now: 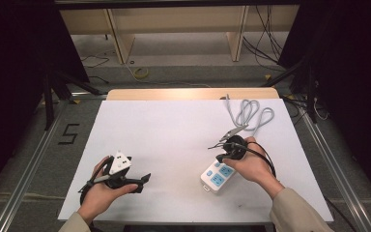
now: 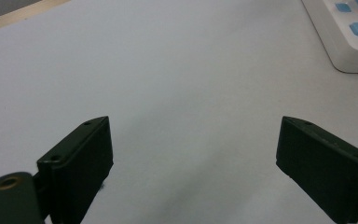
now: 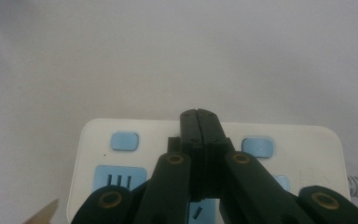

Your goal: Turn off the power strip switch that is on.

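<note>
A white power strip (image 1: 216,177) with blue sockets and buttons lies at the front right of the white table. Its grey cable (image 1: 249,113) coils toward the far edge, and its plug (image 1: 233,130) lies beside the coil. My right gripper (image 1: 223,157) is over the strip's far end. In the right gripper view the jaws (image 3: 200,115) are pressed shut with nothing between them, pointing down at the strip (image 3: 307,145) between two blue buttons. My left gripper (image 1: 144,180) is at the front left, pointing right. It stands open (image 2: 193,140) above bare table, with the strip's corner (image 2: 344,42) ahead.
The white table top (image 1: 174,135) has a wooden strip (image 1: 188,93) along its far edge. Metal rails run down both sides. A "5" (image 1: 69,134) is marked on the floor at the left. Loose cables (image 1: 265,43) and a wooden shelf frame lie beyond the table.
</note>
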`<state>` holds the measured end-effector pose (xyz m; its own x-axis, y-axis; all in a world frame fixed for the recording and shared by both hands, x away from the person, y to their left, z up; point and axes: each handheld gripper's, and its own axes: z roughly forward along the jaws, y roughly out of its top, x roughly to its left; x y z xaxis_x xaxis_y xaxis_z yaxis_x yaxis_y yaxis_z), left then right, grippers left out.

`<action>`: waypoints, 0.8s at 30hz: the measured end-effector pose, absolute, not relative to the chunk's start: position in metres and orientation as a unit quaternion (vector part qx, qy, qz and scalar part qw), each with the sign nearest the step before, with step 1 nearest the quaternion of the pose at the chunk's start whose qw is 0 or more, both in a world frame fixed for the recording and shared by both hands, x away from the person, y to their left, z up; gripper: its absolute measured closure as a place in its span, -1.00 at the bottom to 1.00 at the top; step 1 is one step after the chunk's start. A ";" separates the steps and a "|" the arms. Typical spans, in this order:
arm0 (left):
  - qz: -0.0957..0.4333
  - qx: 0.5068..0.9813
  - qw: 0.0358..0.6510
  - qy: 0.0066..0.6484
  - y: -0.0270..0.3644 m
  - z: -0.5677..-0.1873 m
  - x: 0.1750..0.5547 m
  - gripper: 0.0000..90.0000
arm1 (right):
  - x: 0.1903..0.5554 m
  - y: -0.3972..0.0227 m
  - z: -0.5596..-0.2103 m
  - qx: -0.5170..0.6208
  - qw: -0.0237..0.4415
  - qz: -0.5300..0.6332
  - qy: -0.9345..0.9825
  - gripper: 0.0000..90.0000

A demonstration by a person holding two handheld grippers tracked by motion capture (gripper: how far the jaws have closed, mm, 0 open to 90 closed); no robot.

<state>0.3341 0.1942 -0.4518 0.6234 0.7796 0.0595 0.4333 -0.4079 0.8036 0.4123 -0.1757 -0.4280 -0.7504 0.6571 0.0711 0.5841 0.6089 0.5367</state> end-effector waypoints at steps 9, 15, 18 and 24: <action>0.220 0.810 0.394 0.374 0.194 -0.452 0.334 -0.77 | 0.414 -0.172 -0.430 0.347 0.060 0.260 0.899 1.00; 0.220 0.810 0.395 0.374 0.194 -0.452 0.334 -0.77 | 0.415 -0.169 -0.431 0.346 0.054 0.250 0.903 1.00; 0.221 0.809 0.395 0.375 0.194 -0.452 0.334 -0.77 | 0.416 -0.167 -0.431 0.344 0.055 0.248 0.904 1.00; 0.222 0.809 0.395 0.374 0.194 -0.452 0.334 -0.77 | 0.417 -0.163 -0.431 0.343 0.050 0.238 0.907 1.00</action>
